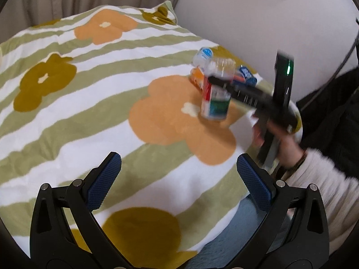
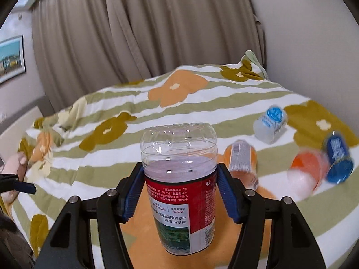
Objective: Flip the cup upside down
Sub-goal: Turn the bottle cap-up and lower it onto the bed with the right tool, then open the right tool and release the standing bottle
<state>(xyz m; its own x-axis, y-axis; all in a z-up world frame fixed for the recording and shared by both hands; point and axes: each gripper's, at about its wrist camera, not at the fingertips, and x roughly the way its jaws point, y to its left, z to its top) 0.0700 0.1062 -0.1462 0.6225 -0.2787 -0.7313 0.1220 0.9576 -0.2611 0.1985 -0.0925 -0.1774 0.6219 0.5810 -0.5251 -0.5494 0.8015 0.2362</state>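
The cup [image 2: 179, 186] is a clear plastic cup made from a cut bottle, with a red, white and green label whose print reads upside down. It stands bottom-up on an orange flower of the bedspread [image 2: 202, 109]. My right gripper [image 2: 179, 192] has its blue pads against both sides of the cup. In the left wrist view the cup [image 1: 215, 103] stands right of centre with the right gripper [image 1: 222, 83] across it. My left gripper [image 1: 178, 174] is open and empty, low over the bedspread's near edge.
Several small cups lie on the bed beyond the cup: an orange one [image 2: 242, 159], a clear one with a blue end [image 2: 270, 123], an orange and white one [image 2: 306, 170] and a blue one [image 2: 337, 157]. A wall [image 2: 314, 33] lies right, curtains [image 2: 134, 33] behind.
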